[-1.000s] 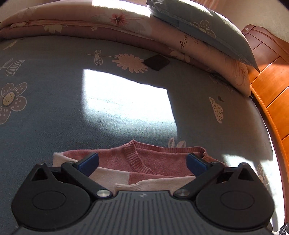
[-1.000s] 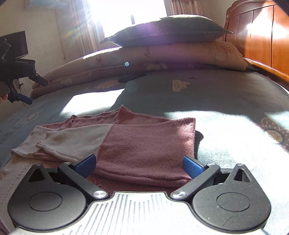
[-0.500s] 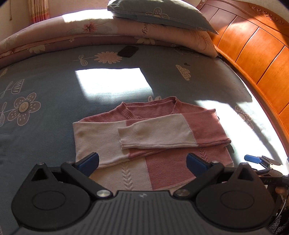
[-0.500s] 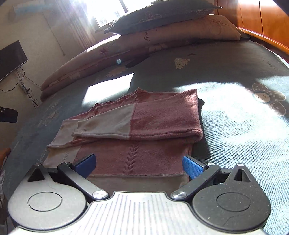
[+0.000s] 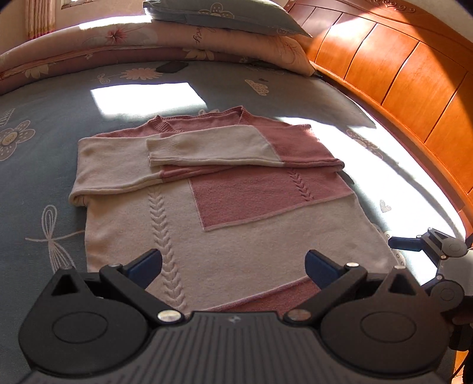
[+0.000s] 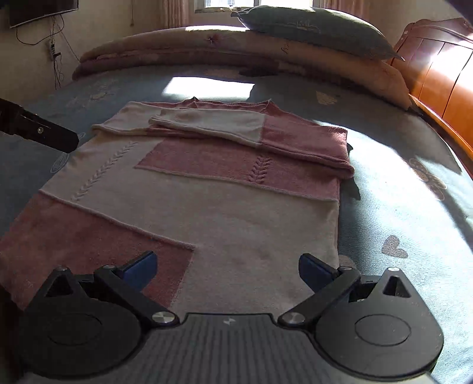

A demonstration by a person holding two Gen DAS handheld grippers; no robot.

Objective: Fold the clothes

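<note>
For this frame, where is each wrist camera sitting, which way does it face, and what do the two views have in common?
Left wrist: above the sweater's hem, facing the pillows; shows the open left gripper and, at right, the right gripper.
Right wrist: above the hem's right part, facing the pillows and window; shows the open right gripper and part of the left gripper at left.
Shared: the sweater with both sleeves folded across its chest, the bedspread, the headboard.
</note>
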